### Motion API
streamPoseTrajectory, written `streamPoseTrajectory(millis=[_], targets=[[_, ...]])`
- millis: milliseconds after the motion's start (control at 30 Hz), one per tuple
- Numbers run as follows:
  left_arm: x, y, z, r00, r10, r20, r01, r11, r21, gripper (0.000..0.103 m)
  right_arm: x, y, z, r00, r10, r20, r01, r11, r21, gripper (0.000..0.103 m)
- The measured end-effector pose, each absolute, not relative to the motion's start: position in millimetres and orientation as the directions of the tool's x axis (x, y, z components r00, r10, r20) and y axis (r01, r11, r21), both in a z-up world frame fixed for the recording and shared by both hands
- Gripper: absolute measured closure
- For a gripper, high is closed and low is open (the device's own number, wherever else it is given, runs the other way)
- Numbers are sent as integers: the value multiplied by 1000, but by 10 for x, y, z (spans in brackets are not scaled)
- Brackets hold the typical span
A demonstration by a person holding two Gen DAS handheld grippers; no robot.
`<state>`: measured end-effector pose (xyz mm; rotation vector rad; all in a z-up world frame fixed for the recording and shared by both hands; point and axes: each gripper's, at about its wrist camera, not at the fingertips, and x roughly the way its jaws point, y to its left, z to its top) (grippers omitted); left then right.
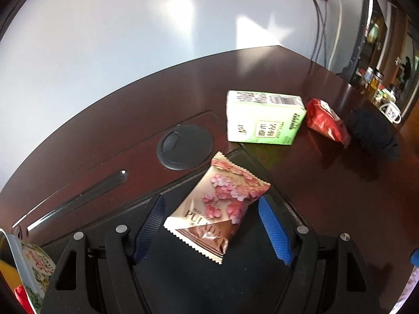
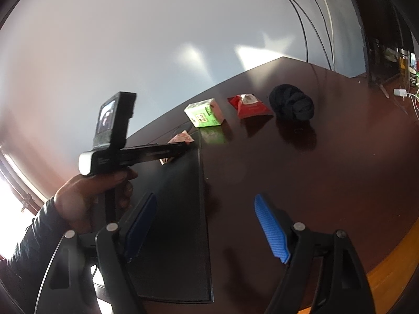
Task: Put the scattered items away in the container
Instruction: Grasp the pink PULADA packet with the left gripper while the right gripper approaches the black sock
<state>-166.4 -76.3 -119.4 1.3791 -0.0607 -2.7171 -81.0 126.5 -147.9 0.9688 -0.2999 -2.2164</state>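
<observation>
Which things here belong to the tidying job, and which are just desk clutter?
Job: snack packet between the open left tongs, green carton, red wipes pack, black fabric bundle.
Lying about: cable grommet, mug, wall cables.

A cream-and-brown snack packet (image 1: 213, 209) printed with pink blossoms carries the brand name "PULADA" in dark capitals across its lower half; a smaller line of print above that name is too fine to read. At 1 o'clock from it, a green-and-white carton (image 1: 262, 117) bears a barcode on its top panel and Chinese characters in a pale box on its front, too blurred to make out. The red packet's (image 1: 326, 121) white label is illegible.
</observation>
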Motion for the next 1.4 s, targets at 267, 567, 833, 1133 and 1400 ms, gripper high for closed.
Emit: streamPoseTrajectory(millis=[267, 567, 833, 1133, 1400], targets=[[-1620, -749, -1196, -585, -91, -806, 59, -996, 70, 32, -855, 1295, -1503, -489, -666, -563, 487, -744, 457, 23], [-1575, -733, -1202, -580, -77, -811, 57, -997, 54, 52, -873, 1252, -1552, -483, -661, -574, 491, -747, 447, 18], [-1543, -789, -1212, -601, -89, -794, 89, -995, 45, 53, -975, 1288, -1619, -496, -630, -597, 481, -772, 416, 18], [-1468, -791, -1196, -615, -42, -788, 65, -998, 3, 53, -1597, 1498, -1449, -620, -477, -623, 420, -872, 250, 18], [-1464, -772, -1200, -616, -14, -788, 55, -998, -25, 53, -2248, 1362, -1481, -633, -394, -666, 410, -901, 143, 23]])
